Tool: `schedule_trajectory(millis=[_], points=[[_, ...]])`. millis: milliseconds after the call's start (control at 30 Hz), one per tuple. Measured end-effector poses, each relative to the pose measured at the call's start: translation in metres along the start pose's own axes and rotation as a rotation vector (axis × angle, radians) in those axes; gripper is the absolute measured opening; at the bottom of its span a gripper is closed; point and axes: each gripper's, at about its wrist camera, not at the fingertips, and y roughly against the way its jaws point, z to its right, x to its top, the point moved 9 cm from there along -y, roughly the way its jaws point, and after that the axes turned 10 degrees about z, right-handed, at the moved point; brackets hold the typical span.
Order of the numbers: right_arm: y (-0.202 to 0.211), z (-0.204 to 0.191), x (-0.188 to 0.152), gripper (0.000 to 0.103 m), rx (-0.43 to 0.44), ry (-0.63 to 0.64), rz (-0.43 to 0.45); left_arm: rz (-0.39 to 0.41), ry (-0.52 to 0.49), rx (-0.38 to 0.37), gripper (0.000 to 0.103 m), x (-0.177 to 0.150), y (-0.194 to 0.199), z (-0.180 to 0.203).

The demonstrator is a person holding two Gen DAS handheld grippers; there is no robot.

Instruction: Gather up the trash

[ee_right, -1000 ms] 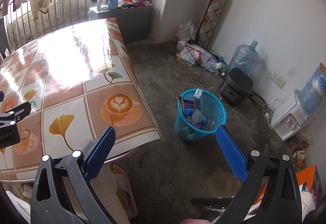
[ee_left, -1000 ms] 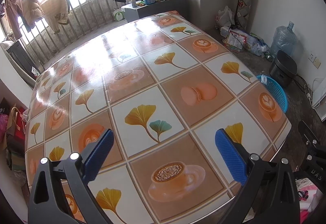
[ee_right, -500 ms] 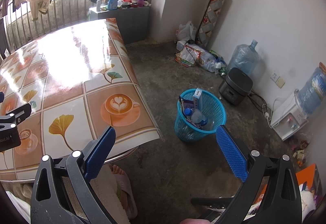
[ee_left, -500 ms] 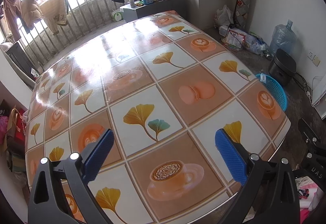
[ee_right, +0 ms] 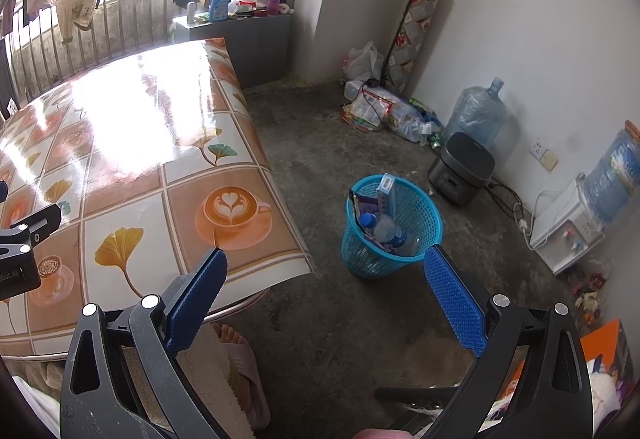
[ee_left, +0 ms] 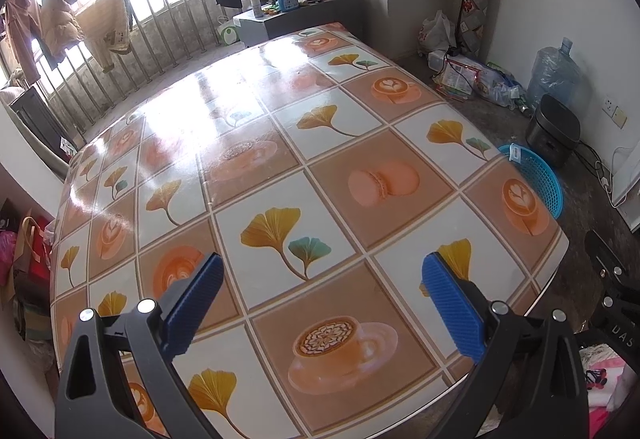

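my right gripper (ee_right: 324, 295) gapes empty, blue basket (ee_right: 390, 263) of trash just beyond its fingertips; my left gripper (ee_left: 320, 299) spread over the table (ee_left: 280, 159).

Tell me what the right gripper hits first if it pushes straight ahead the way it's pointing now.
Probably the bare concrete floor just short of the blue trash basket. The right gripper is open and empty, aimed downward past the table edge; depth is unclear.

left gripper (ee_left: 320, 293), right gripper (ee_right: 324, 279): black frames, silver screws, blue ribbed jaws; pink slipper (ee_right: 244, 371).
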Motion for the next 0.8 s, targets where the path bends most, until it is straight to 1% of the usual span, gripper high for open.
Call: schedule_trajectory(millis=[800], points=[[0.0005, -0.0003, -0.0002, 0.095, -0.003, -0.002, 0.000, -0.004, -0.001, 0.000, 0.097, 0.0001, -0.0014, -0.0001]])
